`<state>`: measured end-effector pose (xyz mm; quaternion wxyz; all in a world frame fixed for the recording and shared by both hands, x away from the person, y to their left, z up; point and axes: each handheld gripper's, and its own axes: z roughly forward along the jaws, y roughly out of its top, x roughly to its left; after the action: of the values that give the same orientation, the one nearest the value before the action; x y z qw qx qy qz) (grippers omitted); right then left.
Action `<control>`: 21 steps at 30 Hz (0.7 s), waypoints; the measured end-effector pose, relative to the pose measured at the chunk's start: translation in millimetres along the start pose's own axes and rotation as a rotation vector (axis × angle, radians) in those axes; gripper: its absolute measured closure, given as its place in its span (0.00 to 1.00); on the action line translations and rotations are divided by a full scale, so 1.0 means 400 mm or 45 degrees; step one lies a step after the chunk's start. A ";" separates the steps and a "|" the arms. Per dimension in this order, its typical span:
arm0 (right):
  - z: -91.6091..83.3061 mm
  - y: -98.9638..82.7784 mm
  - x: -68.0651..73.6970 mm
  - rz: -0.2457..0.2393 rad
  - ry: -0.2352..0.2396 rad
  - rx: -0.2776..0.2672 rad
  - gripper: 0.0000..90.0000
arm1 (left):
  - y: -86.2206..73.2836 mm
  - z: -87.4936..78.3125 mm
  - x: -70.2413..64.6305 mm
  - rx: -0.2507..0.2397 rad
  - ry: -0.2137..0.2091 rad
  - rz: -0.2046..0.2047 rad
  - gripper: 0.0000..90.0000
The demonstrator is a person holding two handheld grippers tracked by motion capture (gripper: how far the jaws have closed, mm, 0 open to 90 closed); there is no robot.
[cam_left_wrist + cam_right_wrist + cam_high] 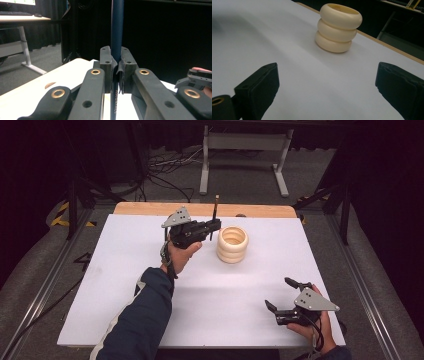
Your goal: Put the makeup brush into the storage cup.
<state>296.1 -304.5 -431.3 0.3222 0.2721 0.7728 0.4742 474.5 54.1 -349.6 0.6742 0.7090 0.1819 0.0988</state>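
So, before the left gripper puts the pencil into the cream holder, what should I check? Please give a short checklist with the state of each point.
1. Left gripper clamps the pencil: ok, pads pressed on it.
2. Pencil upright: ok, near vertical in the high view.
3. Holder upright with open mouth: ok.
4. Pencil directly above the mouth: not ok, it is to the left of the holder.
5. Right gripper away from the holder: ok, open, near the table's front edge.
6. Inside of the holder free: cannot tell.

Ringed holder [232, 244] on table [125, 285], pencil [215, 215] just left of it
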 end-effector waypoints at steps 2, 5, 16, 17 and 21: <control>0.002 0.001 0.002 -0.002 0.004 0.000 0.07 | 0.001 0.010 -0.001 -0.003 -0.001 0.007 0.93; 0.002 0.002 0.002 0.000 0.007 -0.003 0.07 | 0.003 0.027 -0.004 -0.004 -0.003 0.007 0.93; -0.009 0.006 0.001 0.003 0.016 -0.025 0.07 | 0.014 0.084 -0.005 0.015 0.008 0.044 0.93; -0.009 0.005 0.000 0.005 0.017 -0.022 0.07 | 0.011 0.091 -0.006 0.017 0.005 0.042 0.93; -0.007 0.005 0.001 -0.008 0.013 -0.012 0.07 | 0.004 0.102 -0.001 0.005 -0.003 0.030 0.93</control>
<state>293.9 -305.1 -428.6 0.3211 0.2656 0.7731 0.4783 490.3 16.4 -350.7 0.6718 0.7125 0.1730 0.1056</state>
